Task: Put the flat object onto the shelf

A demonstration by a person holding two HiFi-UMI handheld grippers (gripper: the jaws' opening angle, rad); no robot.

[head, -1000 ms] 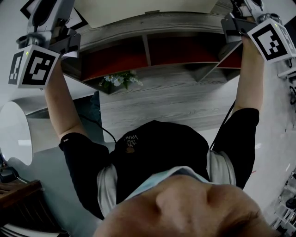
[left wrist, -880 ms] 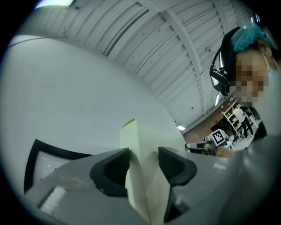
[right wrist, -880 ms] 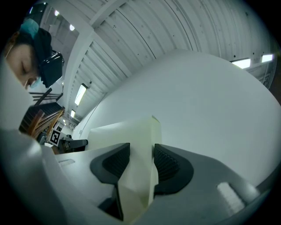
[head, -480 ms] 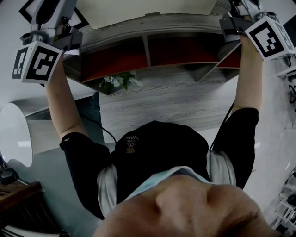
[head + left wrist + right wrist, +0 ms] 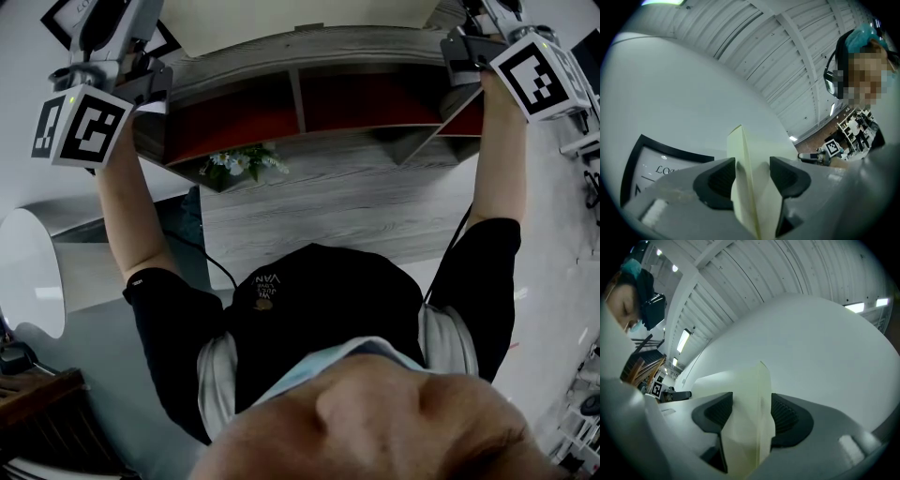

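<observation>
The flat object is a thin cream board (image 5: 300, 17) lying along the top of the grey wooden shelf (image 5: 309, 52), overhead, with both of the person's arms raised to it. My left gripper (image 5: 150, 80) is at the board's left end. In the left gripper view its jaws (image 5: 752, 176) are shut on the board's edge (image 5: 740, 159). My right gripper (image 5: 459, 52) is at the right end. In the right gripper view its jaws (image 5: 751, 413) are opening, the board (image 5: 750, 394) still stands between them, and the pads do not clearly press on it.
Under the shelf top are red-backed compartments (image 5: 234, 117), and a small bunch of flowers (image 5: 244, 161) sits below. A black-framed picture (image 5: 651, 161) hangs on the white wall by the left gripper. A white rounded object (image 5: 28, 272) is at the left.
The left gripper's marker cube has drifted a little right and up. The right one has shifted slightly left and up toward the shelf. The board stays on the shelf top.
</observation>
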